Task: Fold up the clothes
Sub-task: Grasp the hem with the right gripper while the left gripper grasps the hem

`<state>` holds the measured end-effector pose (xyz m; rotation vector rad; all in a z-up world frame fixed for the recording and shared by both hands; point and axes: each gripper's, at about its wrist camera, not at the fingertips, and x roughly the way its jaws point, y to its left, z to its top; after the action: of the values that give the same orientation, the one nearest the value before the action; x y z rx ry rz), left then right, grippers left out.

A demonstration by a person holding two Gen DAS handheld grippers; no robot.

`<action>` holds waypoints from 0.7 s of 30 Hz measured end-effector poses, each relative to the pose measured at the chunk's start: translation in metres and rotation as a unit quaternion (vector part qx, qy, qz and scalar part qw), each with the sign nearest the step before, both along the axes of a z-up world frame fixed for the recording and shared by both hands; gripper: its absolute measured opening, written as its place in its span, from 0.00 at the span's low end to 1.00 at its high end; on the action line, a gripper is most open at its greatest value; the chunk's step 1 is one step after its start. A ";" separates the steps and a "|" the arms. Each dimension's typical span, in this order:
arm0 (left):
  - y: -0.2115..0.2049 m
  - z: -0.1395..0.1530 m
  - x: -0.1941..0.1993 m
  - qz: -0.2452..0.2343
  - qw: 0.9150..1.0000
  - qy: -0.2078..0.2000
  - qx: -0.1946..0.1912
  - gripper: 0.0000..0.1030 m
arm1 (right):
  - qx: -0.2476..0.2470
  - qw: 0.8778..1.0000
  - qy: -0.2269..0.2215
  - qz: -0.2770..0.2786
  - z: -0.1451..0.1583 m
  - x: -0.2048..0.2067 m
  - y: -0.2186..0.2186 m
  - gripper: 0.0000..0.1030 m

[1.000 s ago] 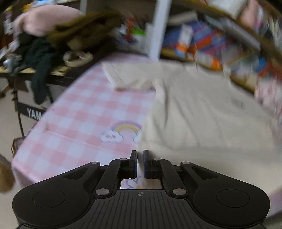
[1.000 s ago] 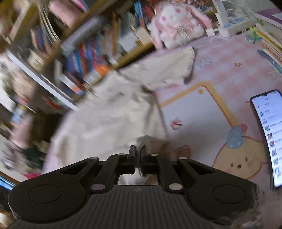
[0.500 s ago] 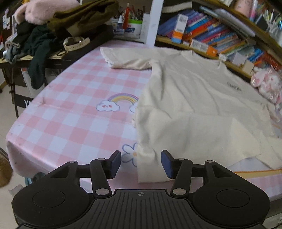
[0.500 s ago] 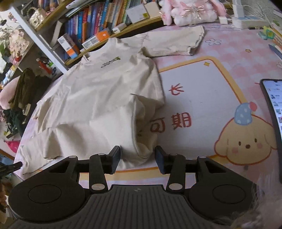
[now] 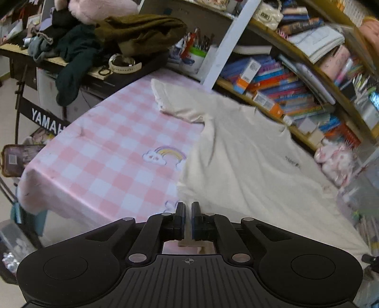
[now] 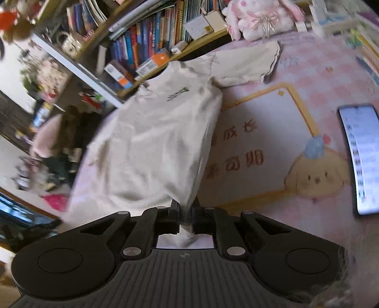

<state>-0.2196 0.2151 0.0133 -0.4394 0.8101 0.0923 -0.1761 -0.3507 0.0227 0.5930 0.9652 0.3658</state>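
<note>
A cream T-shirt [image 5: 248, 161] lies spread on the pink checked tablecloth [image 5: 106, 147], collar toward the bookshelf. My left gripper [image 5: 187, 207] is shut at the shirt's bottom left hem corner; a bit of cream cloth shows behind its jaws. My right gripper [image 6: 186, 208] is shut on the bottom right hem of the T-shirt [image 6: 154, 142] and lifts it, so the cloth stretches taut up to the jaws. One sleeve [image 6: 246, 64] lies flat toward the plush rabbit.
A bookshelf [image 5: 284, 90] runs along the table's far edge. A pink plush rabbit [image 6: 258, 19] sits at the far right. A phone [image 6: 360, 156] lies on the right. Dark clothes [image 5: 94, 40] pile on a keyboard stand at left.
Half a second ago both grippers were open over the hem corners. Now both have shut, and the right one has raised its corner.
</note>
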 end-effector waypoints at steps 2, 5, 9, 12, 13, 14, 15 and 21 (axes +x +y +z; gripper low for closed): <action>-0.005 -0.013 0.003 -0.003 1.000 0.025 0.018 0.04 | 0.003 1.000 0.024 0.001 -0.007 -0.004 0.001 0.08; -0.013 -0.033 0.006 -0.015 0.998 0.062 0.029 0.04 | -0.023 0.997 0.068 -0.005 -0.032 -0.004 0.009 0.08; -0.020 -0.049 -0.003 -0.031 0.993 0.097 0.051 0.04 | -0.069 0.994 0.081 -0.024 -0.055 -0.003 0.019 0.09; -0.016 -0.056 -0.009 -0.019 0.991 0.115 0.062 0.04 | -0.083 0.993 0.077 -0.026 -0.059 -0.002 0.023 0.09; -0.016 -0.057 -0.010 -0.017 0.990 0.123 0.073 0.07 | -0.087 0.993 0.075 -0.021 -0.058 -0.002 0.023 0.09; -0.018 -0.058 -0.010 -0.016 0.987 0.131 0.088 0.11 | -0.090 0.993 0.073 -0.017 -0.058 -0.003 0.023 0.09; -0.019 -0.058 -0.010 -0.014 0.985 0.136 0.103 0.13 | -0.092 0.993 0.072 -0.014 -0.059 -0.002 0.023 0.09; -0.018 -0.033 -0.012 -0.003 0.988 0.087 0.127 0.17 | -0.127 0.990 0.058 -0.001 -0.054 -0.002 0.022 0.18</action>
<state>-0.2317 0.1970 -0.0196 -0.1901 0.9565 0.2286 -0.1781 -0.3285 -0.0309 0.3864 1.1034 0.2038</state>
